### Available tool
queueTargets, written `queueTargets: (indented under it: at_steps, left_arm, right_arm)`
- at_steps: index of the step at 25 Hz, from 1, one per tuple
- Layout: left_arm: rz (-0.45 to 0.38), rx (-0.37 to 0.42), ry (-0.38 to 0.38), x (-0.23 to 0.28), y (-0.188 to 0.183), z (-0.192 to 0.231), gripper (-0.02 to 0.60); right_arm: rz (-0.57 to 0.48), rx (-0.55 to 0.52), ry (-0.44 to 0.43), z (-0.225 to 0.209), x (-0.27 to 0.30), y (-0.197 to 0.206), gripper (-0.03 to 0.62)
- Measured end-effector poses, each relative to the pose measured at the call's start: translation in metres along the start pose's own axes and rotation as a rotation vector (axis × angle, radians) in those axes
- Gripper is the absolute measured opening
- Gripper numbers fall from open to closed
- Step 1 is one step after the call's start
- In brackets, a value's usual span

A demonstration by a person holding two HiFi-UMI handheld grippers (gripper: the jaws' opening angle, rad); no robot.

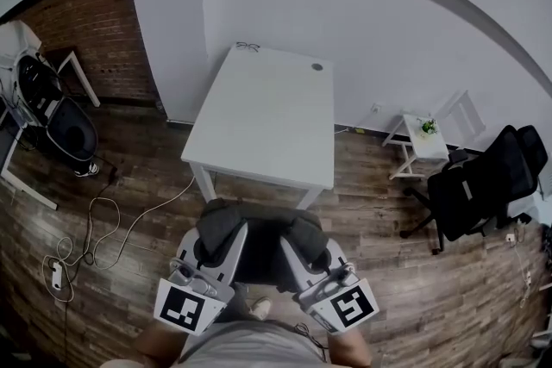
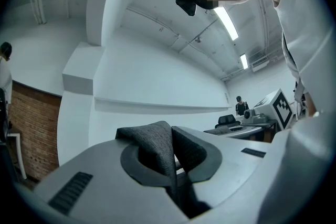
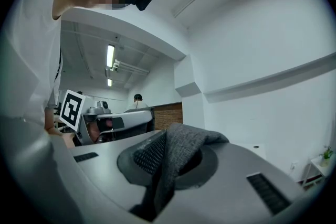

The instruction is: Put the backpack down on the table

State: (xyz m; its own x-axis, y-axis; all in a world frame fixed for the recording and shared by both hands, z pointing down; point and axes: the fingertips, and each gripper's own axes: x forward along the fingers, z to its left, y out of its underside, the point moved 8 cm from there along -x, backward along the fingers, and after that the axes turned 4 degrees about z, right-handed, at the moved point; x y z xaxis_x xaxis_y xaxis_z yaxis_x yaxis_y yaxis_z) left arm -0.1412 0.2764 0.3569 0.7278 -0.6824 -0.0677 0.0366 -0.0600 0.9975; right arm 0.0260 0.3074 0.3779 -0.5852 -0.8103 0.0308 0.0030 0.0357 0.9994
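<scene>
Two claws clenched on grey backpack (image 1: 259,250) fabric, left claw (image 2: 170,160), right claw (image 3: 164,160); table (image 1: 267,116) just ahead

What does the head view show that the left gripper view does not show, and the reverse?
Only the head view: the white table, the wooden floor with cables, the black chair, and the whole backpack, held short of the table, not on it.
Only the left gripper view: ceiling lights, and a close look at the left tool shut on a fold of grey backpack fabric.
Both: the backpack and the right tool.
</scene>
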Motion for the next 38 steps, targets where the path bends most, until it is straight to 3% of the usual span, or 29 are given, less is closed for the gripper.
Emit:
queueTargets:
  at_steps: [2, 9, 16, 29, 38]
  left_arm:
    - [0.007, -0.006, 0.017, 0.012, 0.003, 0.006, 0.046]
    - [0.013, -0.038, 0.101, 0.062, -0.003, 0.031, 0.046]
    - [0.006, -0.046, 0.175, 0.109, -0.014, 0.064, 0.046]
    - [0.002, -0.051, 0.215, 0.159, -0.013, 0.132, 0.046]
    - [0.027, -0.067, 0.163, 0.203, -0.007, 0.154, 0.046]
  right_arm:
    - [-0.027, -0.004, 0.009, -0.007, 0.005, -0.001, 0.057]
    - [0.047, -0.014, 0.034, -0.040, 0.020, -0.006, 0.057]
    - [0.037, -0.033, 0.085, -0.073, 0.050, -0.026, 0.057]
    - [0.055, -0.023, 0.126, -0.112, 0.120, -0.032, 0.057]
    - [0.071, 0.000, 0.073, -0.154, 0.149, -0.033, 0.057]
